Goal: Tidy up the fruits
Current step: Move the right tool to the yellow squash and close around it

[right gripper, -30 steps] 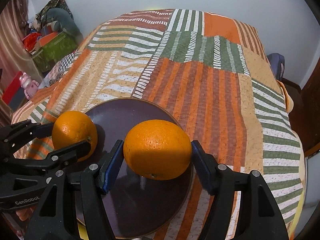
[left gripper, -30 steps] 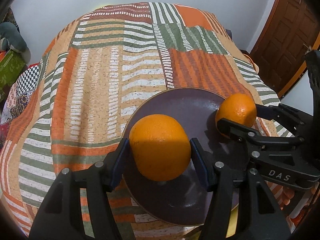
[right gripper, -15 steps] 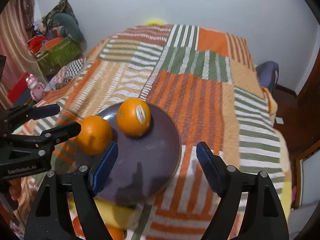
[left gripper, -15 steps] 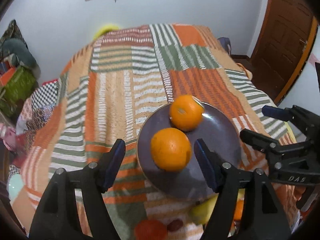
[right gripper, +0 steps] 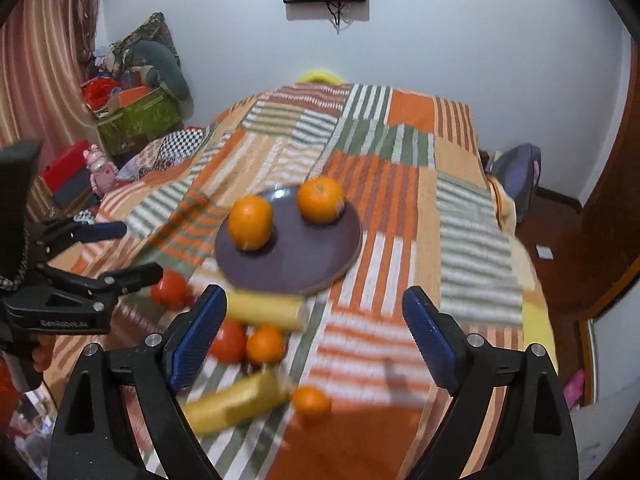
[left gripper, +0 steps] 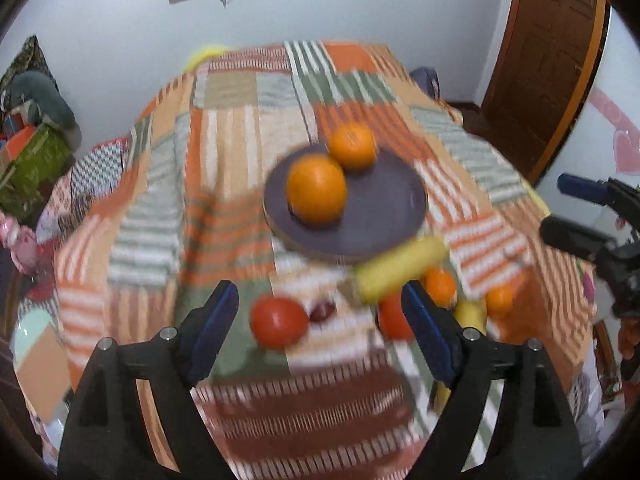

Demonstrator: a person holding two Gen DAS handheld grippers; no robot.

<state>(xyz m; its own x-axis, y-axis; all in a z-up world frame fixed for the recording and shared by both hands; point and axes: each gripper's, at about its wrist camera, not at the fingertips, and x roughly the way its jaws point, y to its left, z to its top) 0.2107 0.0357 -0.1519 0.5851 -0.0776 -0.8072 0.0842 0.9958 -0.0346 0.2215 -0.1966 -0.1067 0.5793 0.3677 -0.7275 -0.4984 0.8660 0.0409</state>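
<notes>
Two oranges, a near one [left gripper: 317, 189] and a far one [left gripper: 353, 146], lie on a dark purple plate [left gripper: 384, 208] on the striped bedspread. In the right wrist view they show as a left orange [right gripper: 250, 222] and a right orange [right gripper: 321, 199] on the plate [right gripper: 304, 256]. My left gripper [left gripper: 320, 334] is open and empty, held high and back from the plate. My right gripper [right gripper: 314, 338] is open and empty too. Loose fruit lies before the plate: a tomato [left gripper: 279, 328], a banana [left gripper: 400, 270], small oranges [left gripper: 440, 286], another banana [right gripper: 236, 400].
The bedspread [right gripper: 400, 152] covers a bed that drops off at the right edge. A wooden door [left gripper: 552, 60] stands at right. Boxes and toys [right gripper: 132, 112] pile up at left. A small dark fruit [left gripper: 322, 309] lies beside the tomato.
Both grippers let go of their oranges onto the plate, opened, and pulled back and up. The loose fruit in front of the plate has come into view.
</notes>
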